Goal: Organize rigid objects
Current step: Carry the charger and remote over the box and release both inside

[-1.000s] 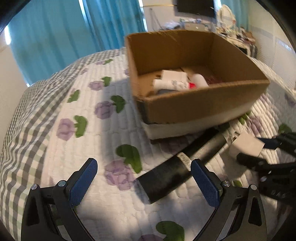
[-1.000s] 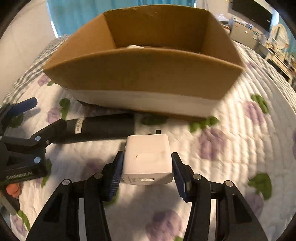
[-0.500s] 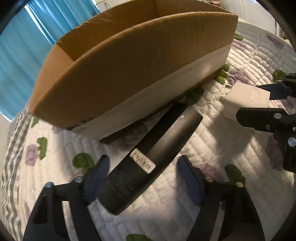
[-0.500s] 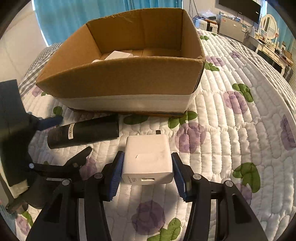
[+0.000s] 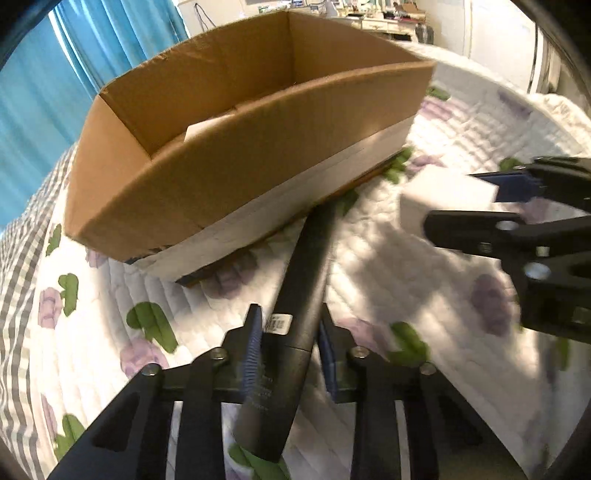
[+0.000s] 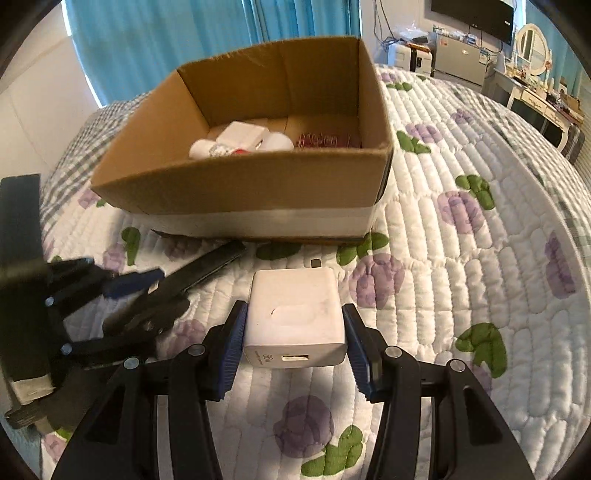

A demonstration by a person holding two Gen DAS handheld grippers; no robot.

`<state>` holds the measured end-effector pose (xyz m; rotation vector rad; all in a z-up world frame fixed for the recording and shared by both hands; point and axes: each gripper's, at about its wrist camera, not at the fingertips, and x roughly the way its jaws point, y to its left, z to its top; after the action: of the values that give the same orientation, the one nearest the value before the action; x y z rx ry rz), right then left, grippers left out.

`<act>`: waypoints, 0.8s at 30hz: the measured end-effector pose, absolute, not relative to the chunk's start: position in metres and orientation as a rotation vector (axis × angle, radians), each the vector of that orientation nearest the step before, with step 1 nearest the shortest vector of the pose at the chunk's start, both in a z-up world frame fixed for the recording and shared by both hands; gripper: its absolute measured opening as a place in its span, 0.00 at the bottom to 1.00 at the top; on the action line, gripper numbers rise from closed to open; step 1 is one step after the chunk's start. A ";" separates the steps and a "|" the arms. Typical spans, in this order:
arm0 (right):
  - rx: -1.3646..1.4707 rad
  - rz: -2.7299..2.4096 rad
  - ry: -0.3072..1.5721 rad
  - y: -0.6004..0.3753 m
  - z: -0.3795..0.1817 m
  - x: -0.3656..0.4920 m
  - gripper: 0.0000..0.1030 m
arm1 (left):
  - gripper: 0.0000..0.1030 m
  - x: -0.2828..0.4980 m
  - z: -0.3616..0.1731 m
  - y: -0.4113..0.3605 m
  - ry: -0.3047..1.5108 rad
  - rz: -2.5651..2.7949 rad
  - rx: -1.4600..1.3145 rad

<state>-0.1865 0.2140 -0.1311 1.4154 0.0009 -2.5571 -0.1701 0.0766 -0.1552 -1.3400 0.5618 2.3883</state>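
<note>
My left gripper (image 5: 290, 349) is shut on a long black tube (image 5: 295, 317) with a barcode label; the tube points at the cardboard box (image 5: 229, 173). My right gripper (image 6: 293, 336) is shut on a white charger block (image 6: 295, 317), held above the quilt in front of the box (image 6: 243, 192). The box holds a white bottle (image 6: 210, 149), a white block (image 6: 242, 134) and a reddish item (image 6: 321, 139). The right gripper with the charger (image 5: 443, 201) shows at the right of the left wrist view. The left gripper with the tube (image 6: 199, 269) shows at the left of the right wrist view.
The box sits on a white quilt (image 6: 461, 258) with purple flowers and green leaves. Blue curtains (image 6: 207, 33) hang behind. Furniture and a dresser (image 6: 528, 85) stand at the far right of the room.
My left gripper has closed on the black tube, which now lies between its pads. My right gripper has risen with the charger, so the box's contents show.
</note>
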 end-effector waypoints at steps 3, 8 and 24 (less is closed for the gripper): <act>1.392 -2.568 0.006 0.214 -0.123 -0.181 0.49 | 0.19 -0.158 -0.143 0.077 0.543 2.405 -1.315; 1.344 -2.590 0.001 0.216 -0.109 -0.172 0.49 | 0.19 -0.136 -0.120 0.074 0.468 2.455 -1.267; 1.080 -2.689 0.019 0.233 -0.009 -0.141 0.49 | 0.19 -0.114 -0.005 0.073 0.282 2.654 -1.043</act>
<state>-0.1406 0.2326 -0.0095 1.0803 0.0191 -2.6891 -0.1137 0.0732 -0.0052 -1.0428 0.2819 2.6536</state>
